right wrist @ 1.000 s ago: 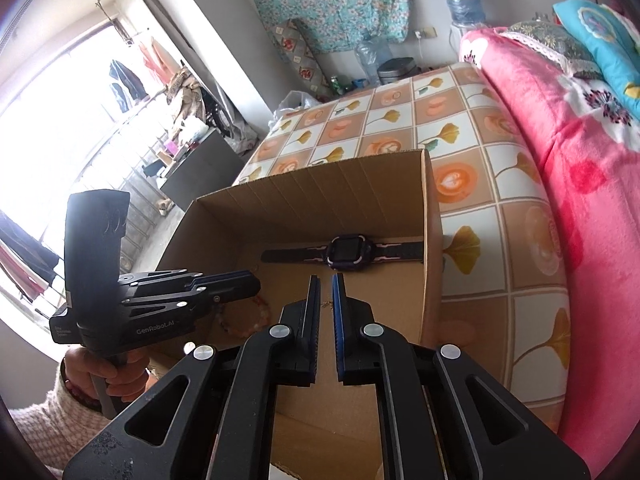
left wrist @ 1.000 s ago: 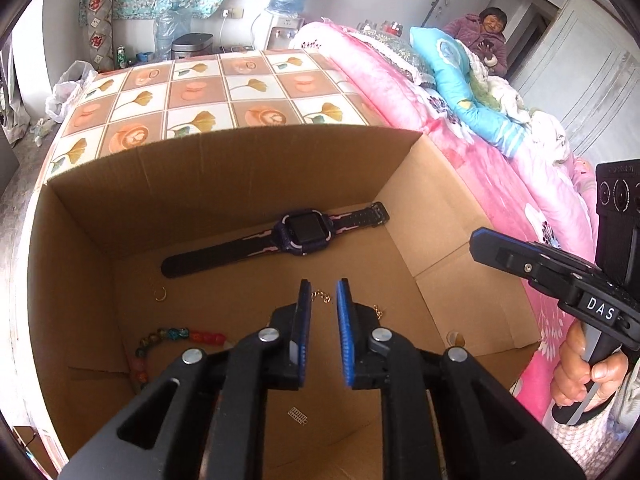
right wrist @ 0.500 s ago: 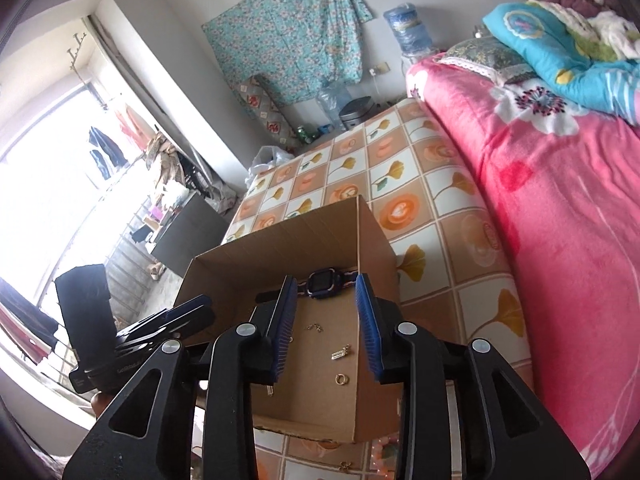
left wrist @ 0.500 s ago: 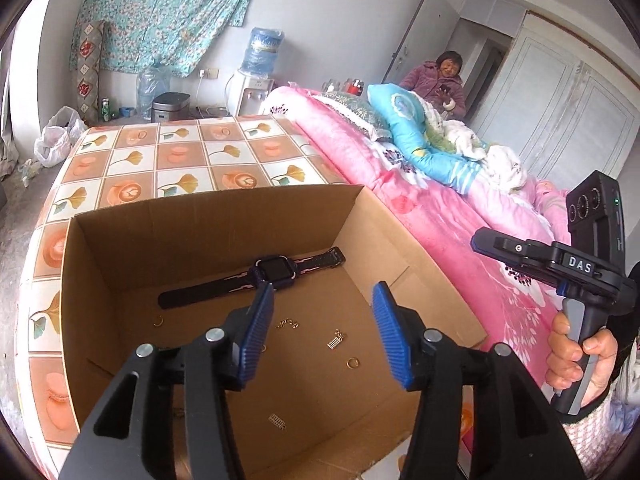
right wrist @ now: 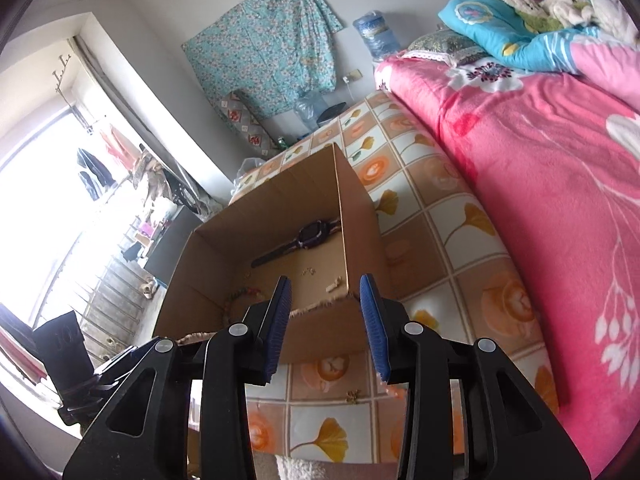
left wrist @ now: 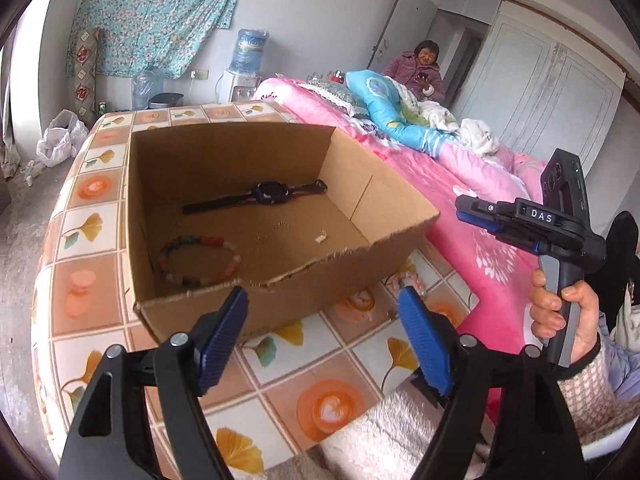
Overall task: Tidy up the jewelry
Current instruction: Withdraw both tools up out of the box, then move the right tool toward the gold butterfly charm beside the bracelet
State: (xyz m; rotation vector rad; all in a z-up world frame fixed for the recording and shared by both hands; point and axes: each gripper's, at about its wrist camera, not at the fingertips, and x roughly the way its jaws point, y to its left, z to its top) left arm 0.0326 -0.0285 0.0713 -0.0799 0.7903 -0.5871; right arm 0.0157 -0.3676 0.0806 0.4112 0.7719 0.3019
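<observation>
A plain brown cardboard box [left wrist: 248,176] with a ragged, torn near rim is sitting at the centre of the left view on a surface [left wrist: 92,232] covered in a glossy cloth of orange-and-cream squares printed with ginkgo leaves. Inside it, a dark smartwatch [left wrist: 272,193] with a long flat strap is lying near the far wall, a ring-shaped bracelet of coloured beads [left wrist: 200,258] is resting at the lower left of the floor, and tiny gold pieces [left wrist: 280,226] beside it are proving too small to identify. The left hand-held gripper [left wrist: 324,340] is hanging with its ribbed blue pads wide apart, holding nothing; the right hand-held gripper [right wrist: 324,320] is gaping likewise at the box's near edge. A fleecy pink blanket [right wrist: 540,184] is filling the right side; a floral teal cloth [right wrist: 272,56] is hanging on the wall at upper centre
</observation>
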